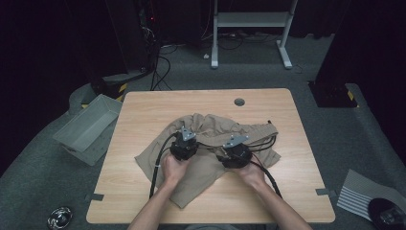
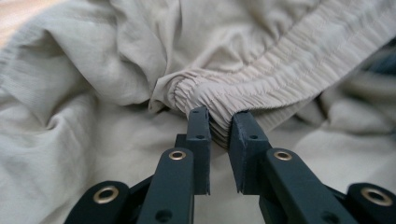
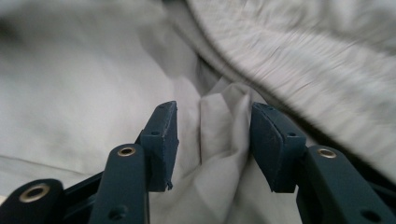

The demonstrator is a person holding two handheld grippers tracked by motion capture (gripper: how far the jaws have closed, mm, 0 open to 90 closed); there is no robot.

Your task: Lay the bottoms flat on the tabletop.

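A crumpled beige garment (image 1: 210,127) with an elastic waistband (image 2: 280,74) lies in the middle of the wooden table (image 1: 143,191). My left gripper (image 2: 219,122) is shut on a bunched end of that waistband, and the gathered fabric is pinched between its pads. In the high view the left gripper (image 1: 185,143) sits over the garment's left half and the right gripper (image 1: 234,153) over its middle, each held by a hand. My right gripper (image 3: 214,126) stands open, with an upright fold of the cloth (image 3: 224,116) between its jaws, unpressed.
A grey plastic bin (image 1: 86,127) stands off the table's left edge. A cable hole (image 1: 239,102) is near the table's far edge. Black cables trail from both grippers toward the person. A white desk frame (image 1: 251,21) stands on the floor behind.
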